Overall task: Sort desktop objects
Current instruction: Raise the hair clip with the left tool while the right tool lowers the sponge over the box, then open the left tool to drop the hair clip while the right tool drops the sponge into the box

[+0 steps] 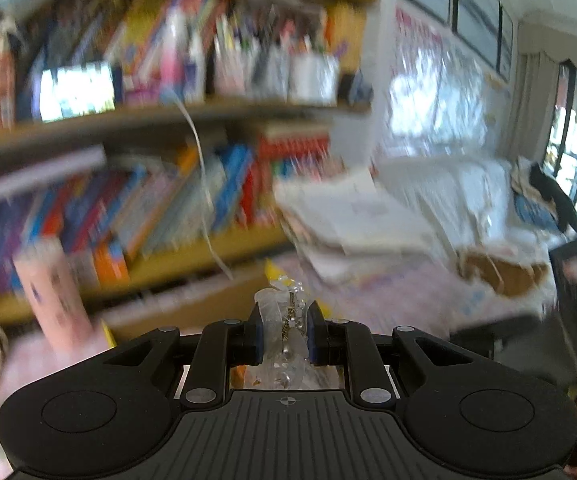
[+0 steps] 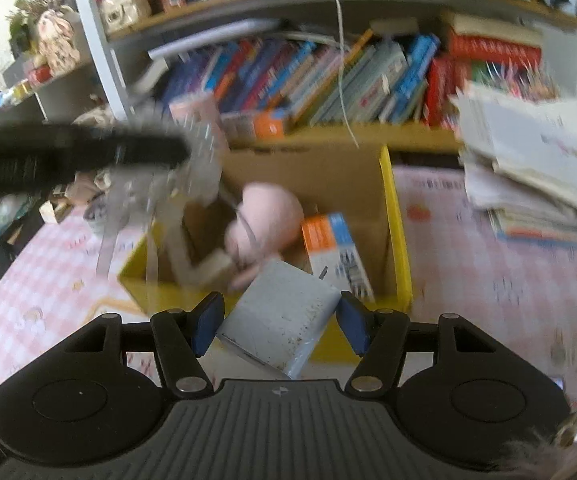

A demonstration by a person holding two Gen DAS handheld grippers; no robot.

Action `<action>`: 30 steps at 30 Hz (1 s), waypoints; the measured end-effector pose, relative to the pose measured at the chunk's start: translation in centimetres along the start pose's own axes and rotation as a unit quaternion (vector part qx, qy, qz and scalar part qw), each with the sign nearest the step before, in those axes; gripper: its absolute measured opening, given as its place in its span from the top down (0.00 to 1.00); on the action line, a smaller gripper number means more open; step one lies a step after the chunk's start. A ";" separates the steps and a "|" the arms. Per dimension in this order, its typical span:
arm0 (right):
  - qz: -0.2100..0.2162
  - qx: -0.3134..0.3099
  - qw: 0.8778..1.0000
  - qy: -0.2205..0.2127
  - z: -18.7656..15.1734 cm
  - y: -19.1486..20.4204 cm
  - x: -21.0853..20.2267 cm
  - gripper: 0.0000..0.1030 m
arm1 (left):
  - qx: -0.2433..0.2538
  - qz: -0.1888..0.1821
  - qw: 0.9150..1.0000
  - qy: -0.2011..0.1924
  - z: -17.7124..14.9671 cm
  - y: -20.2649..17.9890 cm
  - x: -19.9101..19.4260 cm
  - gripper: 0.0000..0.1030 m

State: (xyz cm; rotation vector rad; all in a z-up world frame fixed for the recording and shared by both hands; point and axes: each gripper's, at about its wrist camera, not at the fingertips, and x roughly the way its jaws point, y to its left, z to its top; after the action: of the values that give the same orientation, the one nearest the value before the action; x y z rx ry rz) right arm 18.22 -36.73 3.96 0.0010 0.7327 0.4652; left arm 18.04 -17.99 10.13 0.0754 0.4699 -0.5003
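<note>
The right gripper (image 2: 280, 322) holds a flat, pale grey box (image 2: 278, 320) with rounded corners and a speckled, scuffed face; it sits tilted between the blue pads, which press its two sides at a middling width. Just beyond it, on the pink-and-white checked tablecloth (image 2: 488, 280), stands an open cardboard carton (image 2: 398, 248) with yellow outer walls and a plain brown inside. In the carton lie a soft, rounded pink plush shape (image 2: 266, 216) and a small orange, blue and white printed packet (image 2: 334, 248) leaning against the right-hand wall.

The left gripper (image 1: 284, 330) is closed tight on a crinkled, clear plastic bag (image 1: 286, 320) with something small and metallic inside, which pokes out above the pads. In the right wrist view the same gripper is a dark blur at the left edge, with the glinting clear bag (image 2: 160, 184) hanging over the carton's left rim.

At the table's right edge a slumped stack of white papers and thin booklets (image 2: 528, 168) rests. Behind everything, along the far edge, a yellow-wood bookshelf (image 2: 328, 128) carries rows of leaning, bright-spined books (image 2: 328, 76), and a thin white cable (image 2: 340, 60) dangles down in front of them.
</note>
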 end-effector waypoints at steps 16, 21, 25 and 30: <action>0.021 -0.058 0.997 -0.051 9.0 0.0 5.2 0.42 | -0.016 0.054 0.992 -0.116 7.4 3.9 1.1 0.83; 0.023 -0.058 0.998 0.020 7.7 -0.9 9.4 0.42 | -0.029 0.038 0.999 -0.023 4.0 4.6 5.5 0.82; 0.017 -0.077 0.995 0.065 6.3 -1.2 11.8 0.42 | -0.047 0.023 0.997 0.055 0.3 4.7 8.6 0.82; 0.014 -0.118 0.987 0.112 5.1 -1.2 13.7 0.42 | -0.055 0.006 0.989 0.135 -3.5 4.8 10.9 0.82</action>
State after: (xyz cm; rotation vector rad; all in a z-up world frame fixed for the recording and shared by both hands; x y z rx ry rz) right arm 30.86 -31.43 -1.20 -0.2669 0.8944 0.5831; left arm 27.31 -18.00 1.87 0.0392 0.7603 -0.4538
